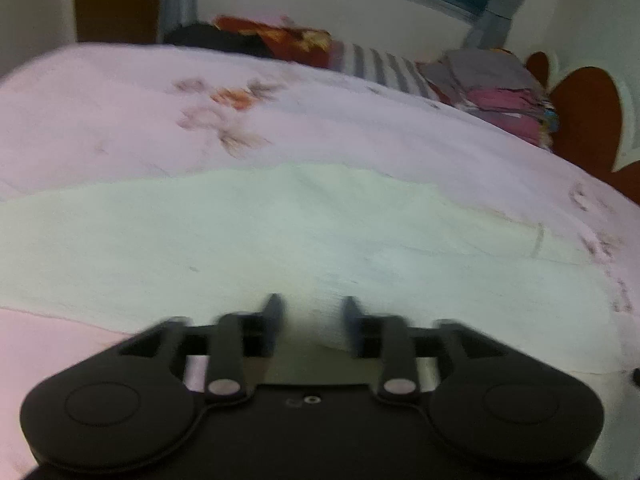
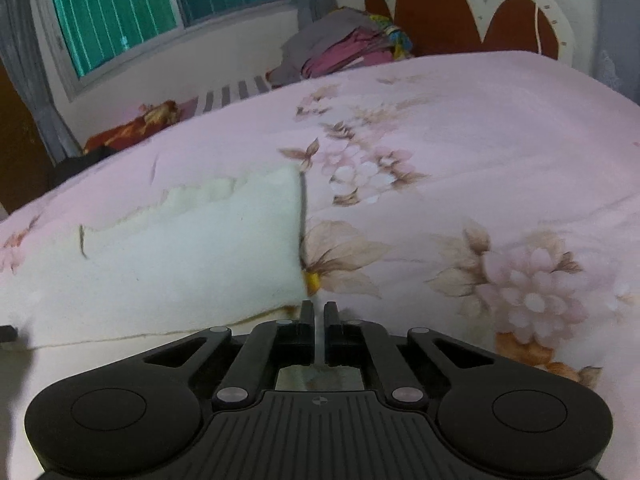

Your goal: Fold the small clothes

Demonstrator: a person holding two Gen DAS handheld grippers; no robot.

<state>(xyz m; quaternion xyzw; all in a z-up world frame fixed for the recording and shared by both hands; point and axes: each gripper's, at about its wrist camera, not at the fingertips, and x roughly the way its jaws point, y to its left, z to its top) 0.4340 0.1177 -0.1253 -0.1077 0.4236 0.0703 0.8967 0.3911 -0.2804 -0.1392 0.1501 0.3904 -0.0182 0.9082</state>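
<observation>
On the bed, spread with a pink floral cover, lies one small cream-white garment, flattened out and stretched across the near part of the mattress. No container shows in either view; the only gathered things are loose on the bed's far side: one stack of folded clothes in grey, magenta and mixed colours near the headboard, one grey-and-white striped piece beside it, one red-and-orange patterned cloth, and one dark item at the far end, too blurred to tell what it is.

One left gripper hovers low over the near edge of the garment, its jaws spread apart with cloth visible below the gap and nothing pinched between the pads. One right gripper sits at the garment's right-hand near corner, its jaws pressed almost together on a thin edge of the pale fabric that runs down between them. A small yellow tag or trim shows at that corner, just ahead of the fingertips. Behind the bed, one barred window with grey curtains fills the wall.
</observation>
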